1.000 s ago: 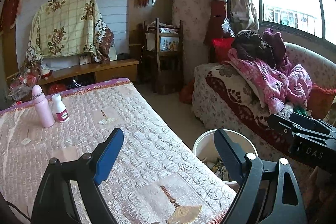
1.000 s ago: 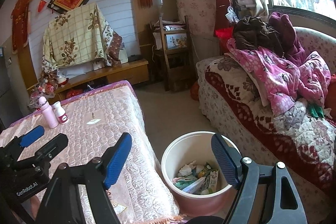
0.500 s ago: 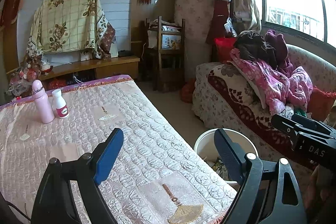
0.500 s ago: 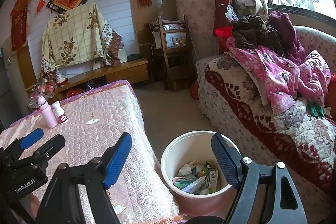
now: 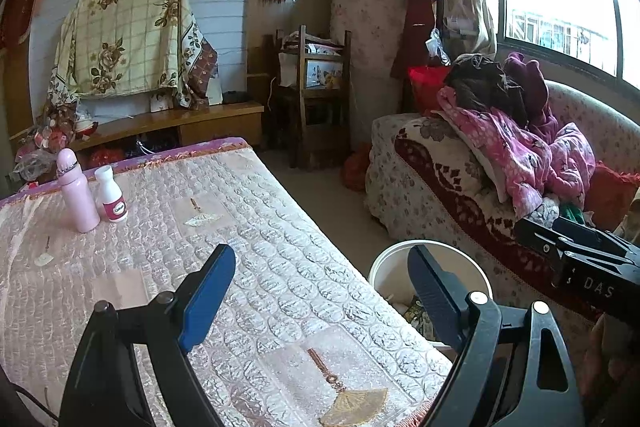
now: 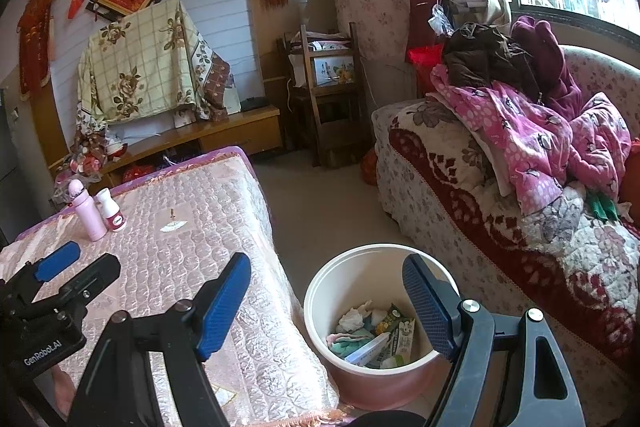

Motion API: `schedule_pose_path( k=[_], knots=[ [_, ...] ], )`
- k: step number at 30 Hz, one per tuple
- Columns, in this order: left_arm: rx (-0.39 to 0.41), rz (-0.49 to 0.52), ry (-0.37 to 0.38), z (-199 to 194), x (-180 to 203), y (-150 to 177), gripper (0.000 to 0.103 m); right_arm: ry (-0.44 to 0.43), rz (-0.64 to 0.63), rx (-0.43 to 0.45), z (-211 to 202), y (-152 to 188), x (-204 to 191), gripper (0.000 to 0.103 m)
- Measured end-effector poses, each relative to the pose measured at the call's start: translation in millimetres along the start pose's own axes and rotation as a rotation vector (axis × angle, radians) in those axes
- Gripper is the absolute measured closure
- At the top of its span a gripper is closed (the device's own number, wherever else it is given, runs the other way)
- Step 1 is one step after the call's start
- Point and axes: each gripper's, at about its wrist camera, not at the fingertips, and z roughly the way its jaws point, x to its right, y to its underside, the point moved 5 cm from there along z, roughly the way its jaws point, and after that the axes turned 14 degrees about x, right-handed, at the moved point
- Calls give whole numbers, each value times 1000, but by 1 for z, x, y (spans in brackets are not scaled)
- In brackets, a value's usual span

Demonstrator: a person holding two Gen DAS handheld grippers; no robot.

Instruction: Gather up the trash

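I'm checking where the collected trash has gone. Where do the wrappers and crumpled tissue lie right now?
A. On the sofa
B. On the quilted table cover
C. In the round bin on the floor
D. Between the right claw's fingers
C: the right wrist view looks down into the bin, standing on the floor between the table and the sofa, with wrappers and tissue piled at its bottom.

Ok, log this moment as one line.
left gripper: jaws open, empty | right gripper: jaws open, empty | bin: trash inside, on floor beside table | bottles: upright on table
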Motion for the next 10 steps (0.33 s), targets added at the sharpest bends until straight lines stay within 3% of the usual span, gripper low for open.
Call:
schedule_pose_path(
  k=[10],
  knots=[
    [-13,-13,16,6,-7,8,15,7,-6,-39,15,11,0,22]
  ],
)
